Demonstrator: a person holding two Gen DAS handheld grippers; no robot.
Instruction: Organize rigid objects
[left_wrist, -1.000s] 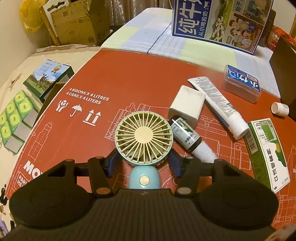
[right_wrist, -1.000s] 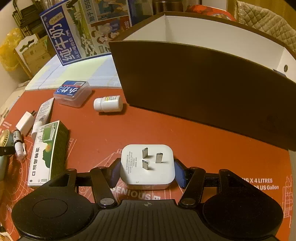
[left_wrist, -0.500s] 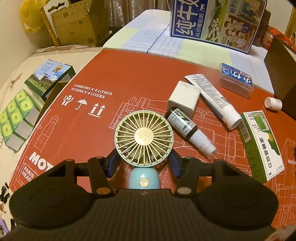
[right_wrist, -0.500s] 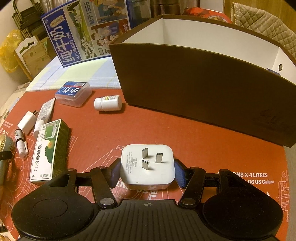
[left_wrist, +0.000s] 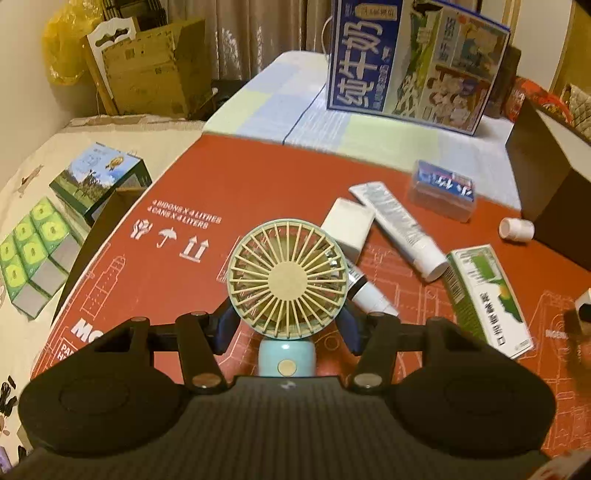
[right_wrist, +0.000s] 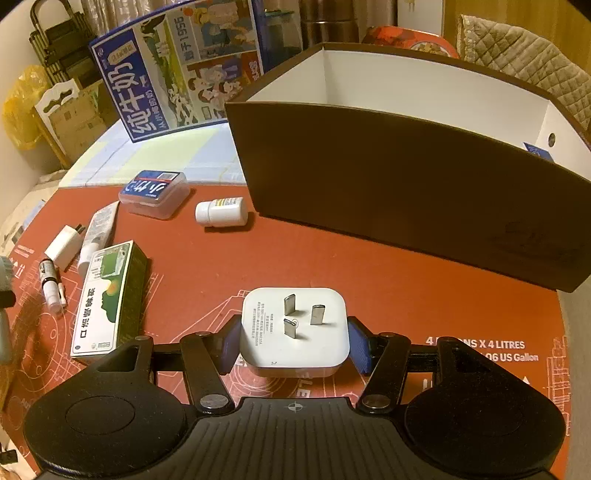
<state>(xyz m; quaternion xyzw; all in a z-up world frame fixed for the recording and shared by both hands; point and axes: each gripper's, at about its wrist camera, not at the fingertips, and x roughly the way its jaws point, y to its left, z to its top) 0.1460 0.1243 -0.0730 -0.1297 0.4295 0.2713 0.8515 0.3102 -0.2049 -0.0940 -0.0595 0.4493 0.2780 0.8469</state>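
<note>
Both hands loaded. Left gripper clenched on the fan, pads pinching the lower sides of the round head, handle pointing back toward the cam, grille face-up. Fan seems lifted off the red mat, can't confirm the gap. Grip at the head prob because the pads fit round it and the handle stays out of the way.

Right gripper clenched on the plug, blue pads on its two opp sides, prongs up. Flat sides = easy squeeze, prongs up keeps them clear of the pads. Plug sits just above the mat, short of the brown box.

Box is open-topped w/ white inside, standing at the right end of the mat. Likely the bin for everything. Something blue shows at its far right inside corner, too small to ID.

Loose on the mat, well apart from the box except the pill bottle, which lies on its side near the box's left corner: clear case, tube, white charger, green carton, small spray vial. Tube and charger touch or nearly so.

Guess: step = carry both items to the box. Right is closer, so plug prob goes in first; needs a lift over the tall front wall.
</note>
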